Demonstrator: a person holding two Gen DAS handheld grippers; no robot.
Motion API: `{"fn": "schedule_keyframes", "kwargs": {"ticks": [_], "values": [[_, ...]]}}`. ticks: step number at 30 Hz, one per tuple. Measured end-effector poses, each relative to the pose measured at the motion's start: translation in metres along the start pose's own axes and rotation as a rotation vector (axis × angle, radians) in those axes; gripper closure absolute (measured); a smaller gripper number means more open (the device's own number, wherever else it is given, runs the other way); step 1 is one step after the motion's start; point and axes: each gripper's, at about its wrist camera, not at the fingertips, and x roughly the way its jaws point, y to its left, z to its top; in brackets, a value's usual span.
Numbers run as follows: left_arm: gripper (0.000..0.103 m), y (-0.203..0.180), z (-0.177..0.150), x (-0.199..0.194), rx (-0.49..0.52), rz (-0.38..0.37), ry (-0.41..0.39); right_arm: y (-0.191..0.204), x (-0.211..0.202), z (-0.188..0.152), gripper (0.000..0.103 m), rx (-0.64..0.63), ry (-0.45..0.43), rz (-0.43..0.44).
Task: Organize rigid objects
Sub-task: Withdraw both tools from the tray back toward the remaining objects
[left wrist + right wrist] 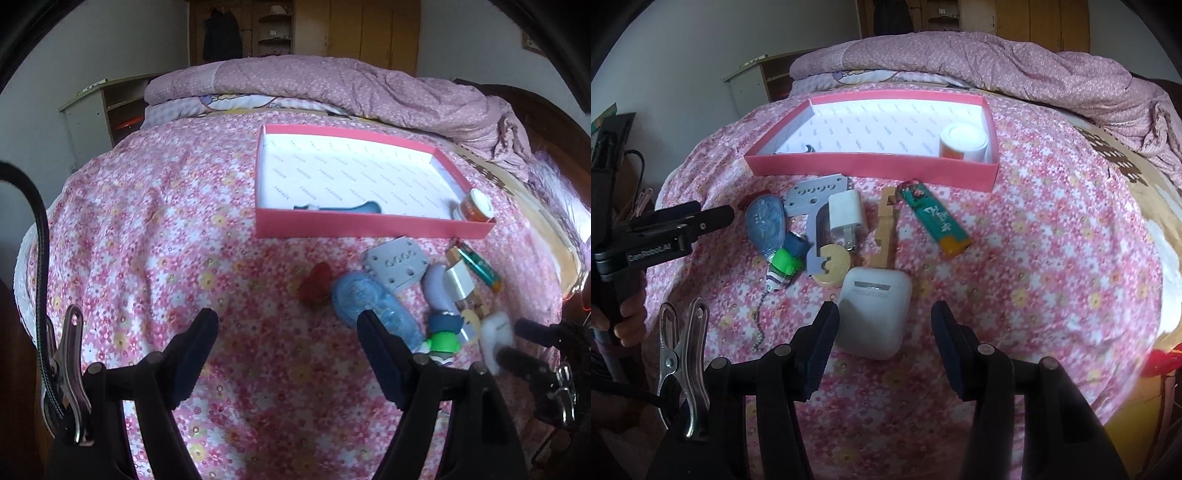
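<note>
Bed, floral pink cover [155, 229].

Pink tray-box [369, 225], far side: holds a white-capped jar [962, 142] at right and a blue item [343, 207] at left, plain only from my left view.

Near it, a clutter: blue tape dispenser [764, 225], grey plate [812, 197], white charger [846, 218], lighter [936, 221].

Red piece [314, 284]: clear only from my left view.

Earbud case [873, 314]: whole only in my right view, just beyond my right tongs [882, 321].

My left tongs [288, 332] and my right tongs: both gape, empty.
</note>
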Motion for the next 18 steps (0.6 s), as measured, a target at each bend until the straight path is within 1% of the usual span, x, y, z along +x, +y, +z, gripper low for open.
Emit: {"fn": "schedule_keyframes", "kwargs": {"ticks": [4,10,14,18], "values": [[0.022,0.002,-0.001,0.003,-0.005,0.012,-0.002,0.003,-0.003,-0.003,0.050,-0.013,-0.008,-0.013],[0.022,0.007,-0.003,0.008,-0.027,0.008,0.000,0.006,-0.001,-0.007,0.050,-0.014,-0.002,0.018],[0.022,0.007,-0.001,0.011,-0.021,0.017,-0.007,0.006,0.008,-0.009,0.050,-0.007,0.015,0.010],[0.025,0.006,0.007,0.015,-0.003,0.033,-0.031,0.010,0.010,-0.011,0.050,-0.028,0.002,-0.012]]}}
